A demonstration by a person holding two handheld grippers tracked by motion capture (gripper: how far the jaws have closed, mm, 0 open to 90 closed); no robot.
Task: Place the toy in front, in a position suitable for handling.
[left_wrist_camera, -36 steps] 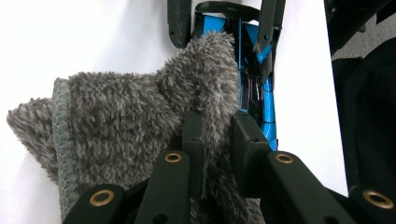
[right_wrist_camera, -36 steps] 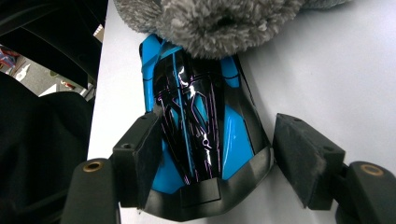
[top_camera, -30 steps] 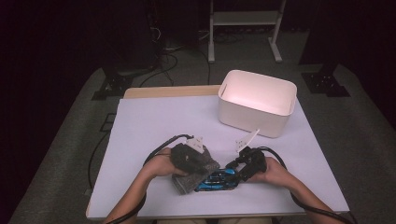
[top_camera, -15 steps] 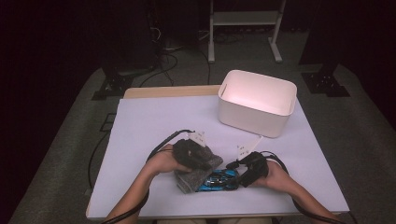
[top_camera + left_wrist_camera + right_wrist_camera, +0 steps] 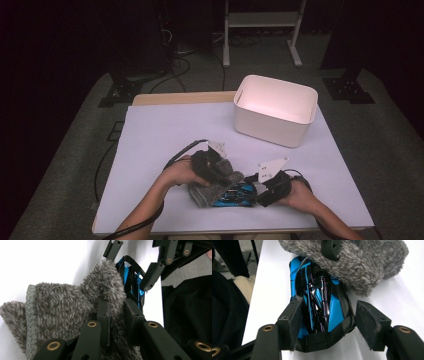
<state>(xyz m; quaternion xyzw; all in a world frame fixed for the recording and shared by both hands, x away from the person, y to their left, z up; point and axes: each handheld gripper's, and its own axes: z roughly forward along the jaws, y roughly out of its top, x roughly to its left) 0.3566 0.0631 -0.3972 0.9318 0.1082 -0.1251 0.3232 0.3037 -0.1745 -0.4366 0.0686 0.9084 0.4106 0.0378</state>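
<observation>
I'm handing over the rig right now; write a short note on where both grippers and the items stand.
Left gripper: shut on the fluffy grey cloth, which lies partly over the glossy blue-and-black toy car body.
Right gripper: open, jaws either side of the car's end, one pad touching.
Both sit near the front edge of the white table; the white plastic bin is behind them.
Left to do: probably more wiping; progress is unclear.
</observation>
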